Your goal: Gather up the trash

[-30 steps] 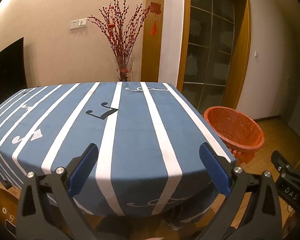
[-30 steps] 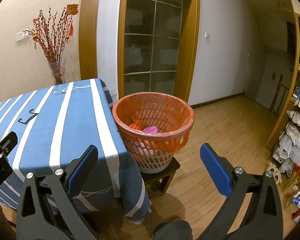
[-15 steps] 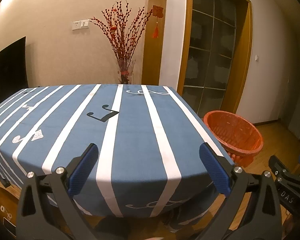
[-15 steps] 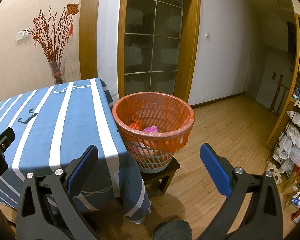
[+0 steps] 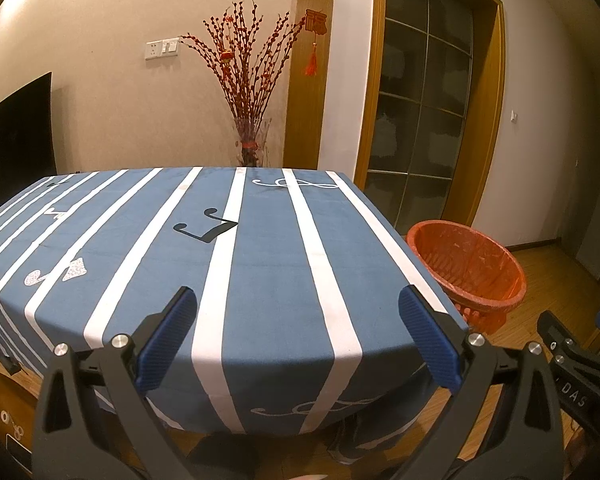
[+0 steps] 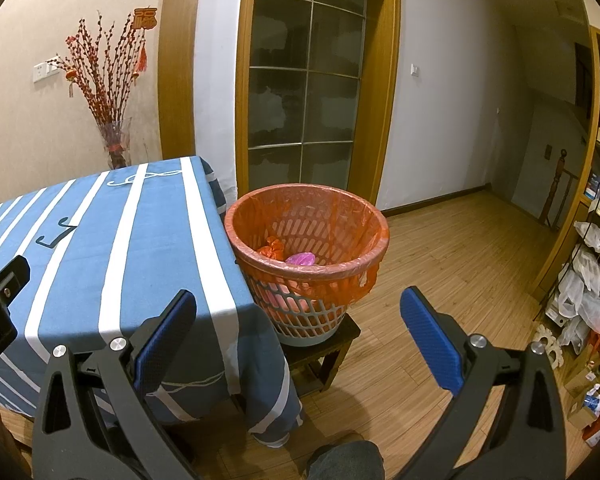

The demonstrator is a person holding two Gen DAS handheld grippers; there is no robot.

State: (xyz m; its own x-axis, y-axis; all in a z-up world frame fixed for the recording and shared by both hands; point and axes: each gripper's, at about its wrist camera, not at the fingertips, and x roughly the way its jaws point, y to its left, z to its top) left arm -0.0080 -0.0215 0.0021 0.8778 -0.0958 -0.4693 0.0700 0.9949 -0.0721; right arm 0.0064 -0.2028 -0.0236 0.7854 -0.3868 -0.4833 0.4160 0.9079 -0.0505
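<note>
Both the left gripper (image 5: 298, 338) and right gripper (image 6: 298, 338) are held with jaws spread, nothing gripped; trash (image 6: 300, 258) is seen inside the bin (image 6: 352, 268) beside the table (image 5: 260, 272).

Clearance check: both grippers, jaws spread, nothing between the pads.

Ahead of my left gripper (image 5: 298, 340) the striped tablecloth (image 5: 268, 264) lies flat and unobstructed. Ahead of my right gripper (image 6: 298, 340), the lined basket (image 6: 306, 256) stands on a stool (image 6: 332, 346), touching the table edge; open floor (image 6: 452, 264) beyond right finger.
</note>
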